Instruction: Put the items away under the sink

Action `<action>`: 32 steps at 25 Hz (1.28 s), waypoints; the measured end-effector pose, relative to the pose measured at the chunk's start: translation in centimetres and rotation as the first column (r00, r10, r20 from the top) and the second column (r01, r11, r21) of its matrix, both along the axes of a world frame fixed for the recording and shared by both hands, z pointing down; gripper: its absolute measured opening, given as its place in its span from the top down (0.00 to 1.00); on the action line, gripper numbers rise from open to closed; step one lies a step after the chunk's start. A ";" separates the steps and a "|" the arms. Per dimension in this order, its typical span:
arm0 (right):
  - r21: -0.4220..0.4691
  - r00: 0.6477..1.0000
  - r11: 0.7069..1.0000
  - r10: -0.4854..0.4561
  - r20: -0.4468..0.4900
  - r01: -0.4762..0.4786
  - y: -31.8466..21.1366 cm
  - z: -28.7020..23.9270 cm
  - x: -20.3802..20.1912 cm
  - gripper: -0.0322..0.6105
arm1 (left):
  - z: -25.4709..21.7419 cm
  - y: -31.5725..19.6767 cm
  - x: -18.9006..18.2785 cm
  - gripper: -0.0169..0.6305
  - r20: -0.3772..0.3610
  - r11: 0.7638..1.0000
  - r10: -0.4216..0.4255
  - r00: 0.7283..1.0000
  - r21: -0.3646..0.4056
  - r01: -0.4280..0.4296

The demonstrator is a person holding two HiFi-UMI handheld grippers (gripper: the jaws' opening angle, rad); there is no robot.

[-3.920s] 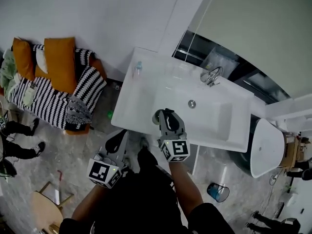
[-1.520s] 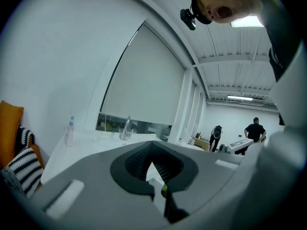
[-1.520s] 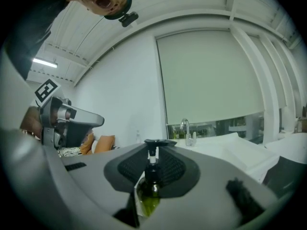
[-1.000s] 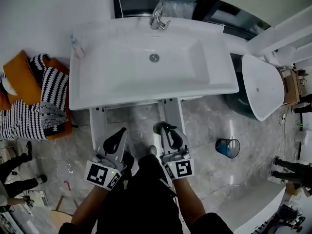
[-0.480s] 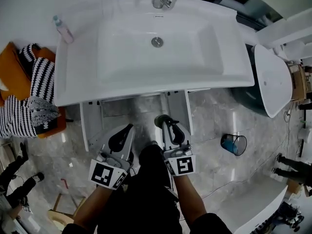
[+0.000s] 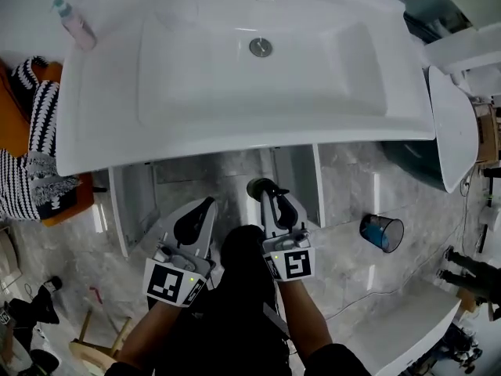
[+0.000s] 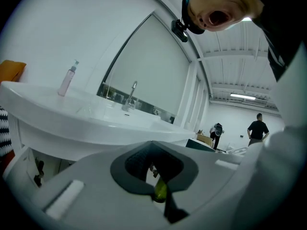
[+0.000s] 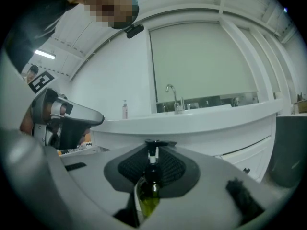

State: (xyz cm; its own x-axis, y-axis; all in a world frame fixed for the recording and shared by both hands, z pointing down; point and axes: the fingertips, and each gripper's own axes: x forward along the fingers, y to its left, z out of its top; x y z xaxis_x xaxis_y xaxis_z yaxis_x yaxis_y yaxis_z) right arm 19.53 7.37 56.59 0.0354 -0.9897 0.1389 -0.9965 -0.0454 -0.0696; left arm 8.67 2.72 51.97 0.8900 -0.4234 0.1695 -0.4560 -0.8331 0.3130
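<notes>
The space under the sink lies open between the left door and the right door, both swung out toward the near side and walling a straight lane. The sink's near rim overhangs this lane, a low ceiling just beyond the left gripper, closed on a small olive-green thing, and the right gripper, closed on a green bottle. A blue bin stands well off to the right.
</notes>
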 end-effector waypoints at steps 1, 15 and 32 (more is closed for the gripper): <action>-0.001 1.000 1.000 0.006 0.001 -0.006 -0.2 0.9 0.2 0.83 | 1.0 -0.2 0.1 0.96 -0.002 1.000 0.001 1.000 -0.003 -0.001; 0.007 0.998 0.998 0.063 0.002 -0.063 -3.3 12.4 3.6 0.83 | 12.1 -4.7 0.1 0.97 -0.008 0.999 -0.041 0.999 0.001 0.041; 0.050 0.996 0.995 0.083 -0.026 -0.081 -7.5 22.2 7.3 0.83 | 20.2 -7.2 3.1 0.96 -0.041 0.996 0.009 0.999 0.089 -0.006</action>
State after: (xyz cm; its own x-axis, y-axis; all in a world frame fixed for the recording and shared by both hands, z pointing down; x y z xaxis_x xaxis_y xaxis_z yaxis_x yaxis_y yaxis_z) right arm 26.79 -0.09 78.81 0.1200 -0.9889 0.0879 -0.9912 -0.1244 -0.0463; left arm 11.74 -4.44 72.19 0.8986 -0.4285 0.0946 -0.4379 -0.8617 0.2563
